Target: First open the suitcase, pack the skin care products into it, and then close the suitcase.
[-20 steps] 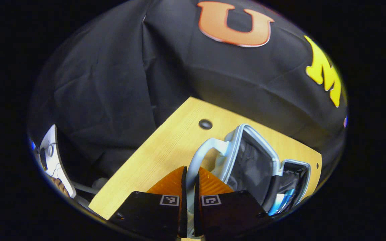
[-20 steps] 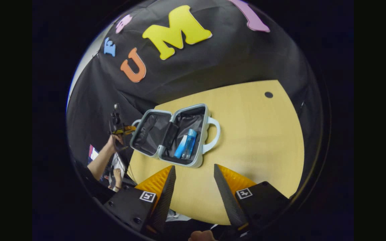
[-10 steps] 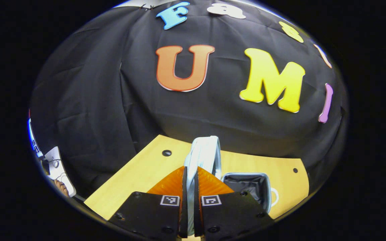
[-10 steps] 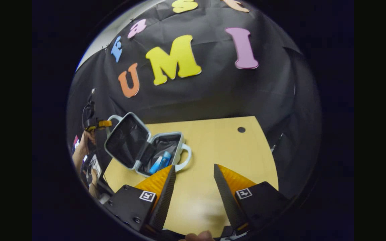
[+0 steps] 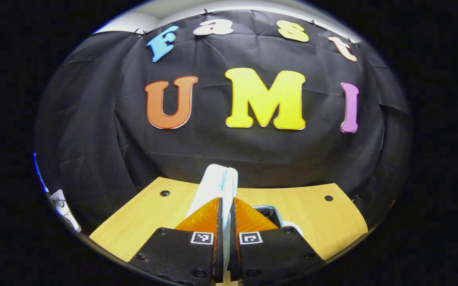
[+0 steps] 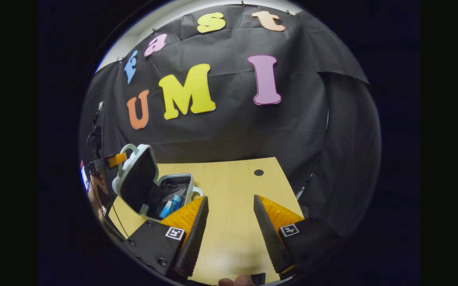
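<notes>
A small pale-blue suitcase [image 6: 149, 186] is seen half open on a light wooden table [image 6: 233, 222] in the right gripper view, its lid [image 6: 135, 178] raised to a steep tilt over the base. The lid's handle [image 5: 218, 186] is clamped between the nearly closed fingers of the left gripper [image 5: 224, 238], whose two pads are pressed against it from either side. In the right gripper view the same left gripper [image 6: 109, 161] is shown farther off at the lid's handle [image 6: 127, 150], held by a person's hand [image 6: 96, 186] at the table's left edge. Two blue skin care products [image 6: 171, 205] are seen lying side by side inside the dark-lined base, close to the wall that carries the second handle [image 6: 197, 192]. In the left gripper view a corner of the base [image 5: 270, 210] is glimpsed just right of the fingers. The right gripper [image 6: 229, 222] is held wide open above bare tabletop, nothing between its fingers, just right of the suitcase and apart from it. A small dark hole [image 6: 258, 172] is marked in the table toward its far edge
</notes>
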`<move>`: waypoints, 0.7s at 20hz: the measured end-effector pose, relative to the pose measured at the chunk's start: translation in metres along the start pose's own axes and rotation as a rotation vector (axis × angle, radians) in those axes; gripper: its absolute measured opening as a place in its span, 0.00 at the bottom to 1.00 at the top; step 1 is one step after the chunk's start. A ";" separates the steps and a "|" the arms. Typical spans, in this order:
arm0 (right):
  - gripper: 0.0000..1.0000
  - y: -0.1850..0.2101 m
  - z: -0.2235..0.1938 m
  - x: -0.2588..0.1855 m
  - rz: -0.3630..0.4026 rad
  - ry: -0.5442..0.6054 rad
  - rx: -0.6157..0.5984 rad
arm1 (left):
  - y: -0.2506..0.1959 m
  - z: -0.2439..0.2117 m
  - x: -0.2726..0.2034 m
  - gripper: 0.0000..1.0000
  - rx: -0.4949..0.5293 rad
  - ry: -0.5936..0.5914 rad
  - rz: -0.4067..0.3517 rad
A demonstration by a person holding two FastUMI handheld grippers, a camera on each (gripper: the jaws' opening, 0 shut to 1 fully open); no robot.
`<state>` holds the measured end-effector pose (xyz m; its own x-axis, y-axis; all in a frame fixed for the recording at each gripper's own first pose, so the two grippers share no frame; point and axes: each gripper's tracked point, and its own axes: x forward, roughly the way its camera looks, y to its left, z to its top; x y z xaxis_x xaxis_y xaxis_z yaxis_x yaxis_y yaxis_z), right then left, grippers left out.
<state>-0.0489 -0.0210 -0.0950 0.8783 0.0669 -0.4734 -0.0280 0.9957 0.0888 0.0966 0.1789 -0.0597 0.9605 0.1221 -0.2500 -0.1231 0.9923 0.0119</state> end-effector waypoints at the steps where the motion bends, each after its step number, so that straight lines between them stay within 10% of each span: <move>1: 0.69 -0.006 0.000 -0.003 -0.015 0.002 -0.005 | -0.017 -0.005 0.005 0.10 0.007 0.001 -0.030; 14: 0.69 -0.108 -0.015 -0.043 -0.258 0.079 0.063 | -0.175 -0.150 0.076 0.10 0.163 0.230 -0.220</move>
<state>-0.0908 -0.1304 -0.0976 0.8126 -0.1806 -0.5542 0.2235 0.9747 0.0100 0.1534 0.0120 -0.2262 0.8757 -0.0844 -0.4754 0.1400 0.9867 0.0828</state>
